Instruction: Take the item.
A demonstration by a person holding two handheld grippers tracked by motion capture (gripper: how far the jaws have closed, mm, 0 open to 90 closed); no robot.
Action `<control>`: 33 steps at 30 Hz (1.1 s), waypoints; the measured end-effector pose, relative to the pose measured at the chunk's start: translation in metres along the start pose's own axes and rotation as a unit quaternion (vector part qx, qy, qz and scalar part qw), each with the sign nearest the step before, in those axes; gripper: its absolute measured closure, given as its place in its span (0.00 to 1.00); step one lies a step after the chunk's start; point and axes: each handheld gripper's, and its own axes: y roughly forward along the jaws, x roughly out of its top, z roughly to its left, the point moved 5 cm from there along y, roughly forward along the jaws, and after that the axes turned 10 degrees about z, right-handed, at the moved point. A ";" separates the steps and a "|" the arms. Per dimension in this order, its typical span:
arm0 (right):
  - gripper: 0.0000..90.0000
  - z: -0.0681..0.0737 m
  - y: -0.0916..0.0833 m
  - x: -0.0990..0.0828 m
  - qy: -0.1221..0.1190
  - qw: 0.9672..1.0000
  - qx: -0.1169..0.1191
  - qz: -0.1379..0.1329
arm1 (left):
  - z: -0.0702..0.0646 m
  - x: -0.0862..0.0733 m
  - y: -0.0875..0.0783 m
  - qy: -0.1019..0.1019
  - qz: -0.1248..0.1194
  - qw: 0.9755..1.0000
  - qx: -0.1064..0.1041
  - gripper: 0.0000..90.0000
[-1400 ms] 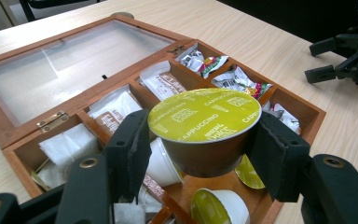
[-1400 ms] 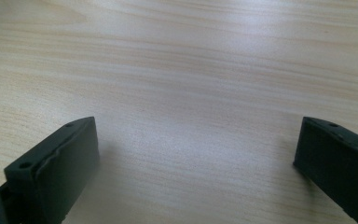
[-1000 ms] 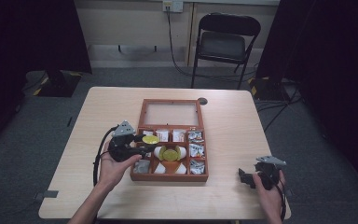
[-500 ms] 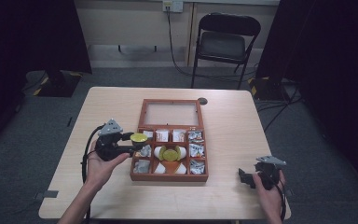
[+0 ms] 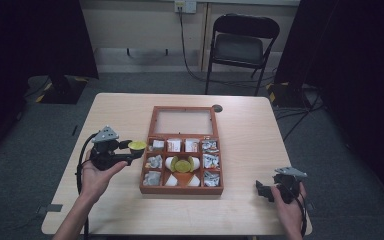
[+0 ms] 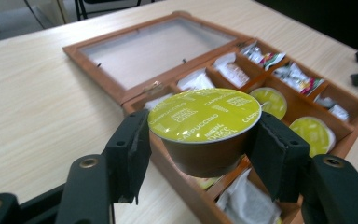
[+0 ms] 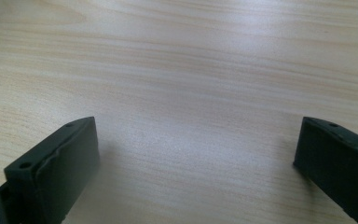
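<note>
A coffee capsule [image 6: 204, 126] with a yellow-green foil lid and a brown body hangs between my left gripper's black pads. In the high view the capsule [image 5: 137, 145] is just off the left side of the wooden box [image 5: 182, 189], above the table, and my left gripper [image 5: 131, 150] is shut on it. The box lies open with its glass lid [image 5: 182, 122] flat behind it. Its compartments hold sachets and two more yellow-lidded capsules [image 5: 182, 164]. My right gripper [image 5: 263, 189] rests near the table's front right edge, its jaws wide open over bare wood [image 7: 191, 154].
A small dark round disc [image 5: 217, 108] sits on the table behind the box lid. A folding chair [image 5: 242, 45] stands beyond the far edge. Bare tabletop [image 5: 115, 120] stretches left of the box and in front of it.
My left gripper has carried the capsule leftward, from over the box's left compartments to just outside its left wall. The right gripper has stayed where it was.
</note>
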 end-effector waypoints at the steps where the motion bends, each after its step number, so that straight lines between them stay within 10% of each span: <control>1: 0.00 0.000 0.000 0.000 0.000 1.000 0.000 0.000 | 0.002 -0.001 0.000 -0.004 -0.001 1.000 -0.001 0.46; 19: 0.00 0.000 0.000 0.000 0.000 1.000 0.000 0.000 | 0.053 -0.027 -0.008 -0.054 0.015 0.998 0.040 0.46; 33: 0.00 0.000 0.000 0.000 0.000 1.000 0.000 0.000 | 0.072 -0.054 0.019 -0.079 0.072 0.993 0.041 0.46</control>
